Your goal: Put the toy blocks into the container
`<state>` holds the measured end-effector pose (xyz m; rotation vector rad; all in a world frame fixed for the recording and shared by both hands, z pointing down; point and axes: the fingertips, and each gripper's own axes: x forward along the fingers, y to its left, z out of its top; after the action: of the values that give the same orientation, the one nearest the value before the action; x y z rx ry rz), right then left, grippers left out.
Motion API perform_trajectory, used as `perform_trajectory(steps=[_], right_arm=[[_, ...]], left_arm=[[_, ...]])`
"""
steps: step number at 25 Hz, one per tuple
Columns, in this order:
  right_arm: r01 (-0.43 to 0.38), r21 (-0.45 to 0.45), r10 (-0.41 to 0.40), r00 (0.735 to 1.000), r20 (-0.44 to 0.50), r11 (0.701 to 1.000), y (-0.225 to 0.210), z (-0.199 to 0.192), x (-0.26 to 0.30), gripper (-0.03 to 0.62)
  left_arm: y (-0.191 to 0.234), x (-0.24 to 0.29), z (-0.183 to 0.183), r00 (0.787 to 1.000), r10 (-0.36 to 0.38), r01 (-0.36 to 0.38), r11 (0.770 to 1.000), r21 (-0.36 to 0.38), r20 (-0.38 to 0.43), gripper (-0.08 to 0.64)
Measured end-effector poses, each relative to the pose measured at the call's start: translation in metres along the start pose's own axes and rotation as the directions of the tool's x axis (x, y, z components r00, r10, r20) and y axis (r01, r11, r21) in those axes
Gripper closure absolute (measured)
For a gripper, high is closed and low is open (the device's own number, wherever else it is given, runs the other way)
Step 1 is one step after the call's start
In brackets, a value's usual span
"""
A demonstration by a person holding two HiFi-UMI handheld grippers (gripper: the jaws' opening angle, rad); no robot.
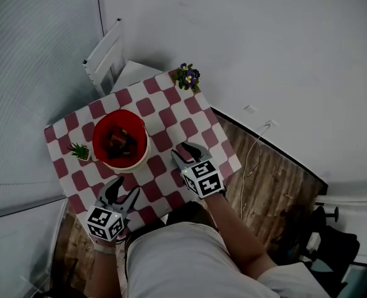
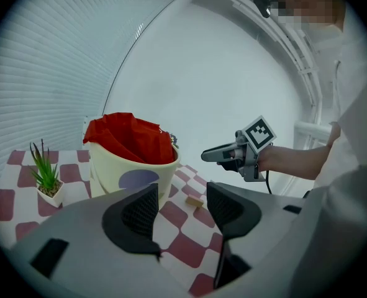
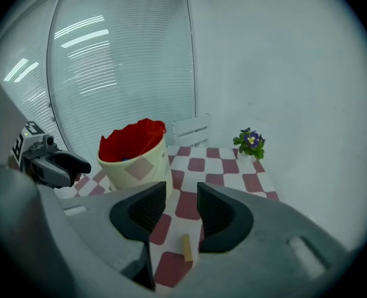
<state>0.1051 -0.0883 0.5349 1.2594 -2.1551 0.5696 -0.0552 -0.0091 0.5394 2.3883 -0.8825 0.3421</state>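
A cream bucket with a red liner (image 1: 120, 140) stands on the checked table (image 1: 171, 113), with dark blocks inside. One small tan block (image 3: 186, 248) lies flat on the cloth just below and ahead of my right gripper (image 3: 182, 210), which is open and empty. The left gripper view shows the same tan block (image 2: 194, 200) between the bucket (image 2: 132, 163) and the right gripper (image 2: 223, 155). My left gripper (image 2: 181, 211) is open with nothing between its jaws and sits near the table's front edge (image 1: 125, 189). The right gripper (image 1: 184, 151) hovers right of the bucket.
A small green plant in a white pot (image 1: 79, 151) stands left of the bucket. A purple flower pot (image 1: 187, 77) sits at the table's far corner. A white chair (image 1: 105, 58) stands behind the table. Wooden floor and a cable (image 1: 258, 148) lie to the right.
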Motion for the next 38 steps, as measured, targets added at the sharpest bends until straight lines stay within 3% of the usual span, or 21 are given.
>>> perform_trajectory(steps=[8,17,28,38], right_arm=[[0.062,0.088,-0.056,0.996,-0.065,0.994,-0.017,-0.065,-0.003,0.449],[0.080,0.138,-0.063,0.990,-0.127,0.987,-0.019,-0.119,0.016,0.449],[0.091,0.146,-0.062,0.980,-0.191,0.985,-0.021,-0.159,0.044,0.449],[0.072,0.116,-0.046,0.976,-0.214,0.991,-0.016,-0.170,0.061,0.463]], left_arm=[[-0.014,0.014,-0.017,0.994,-0.061,0.062,0.998,0.010,-0.088,0.331],[-0.020,0.021,-0.032,0.983,-0.085,0.087,0.996,0.004,-0.163,0.331],[-0.032,0.024,-0.047,0.969,-0.112,0.114,0.993,-0.002,-0.219,0.331],[-0.025,0.020,-0.051,0.968,-0.093,0.091,0.996,-0.018,-0.232,0.331]])
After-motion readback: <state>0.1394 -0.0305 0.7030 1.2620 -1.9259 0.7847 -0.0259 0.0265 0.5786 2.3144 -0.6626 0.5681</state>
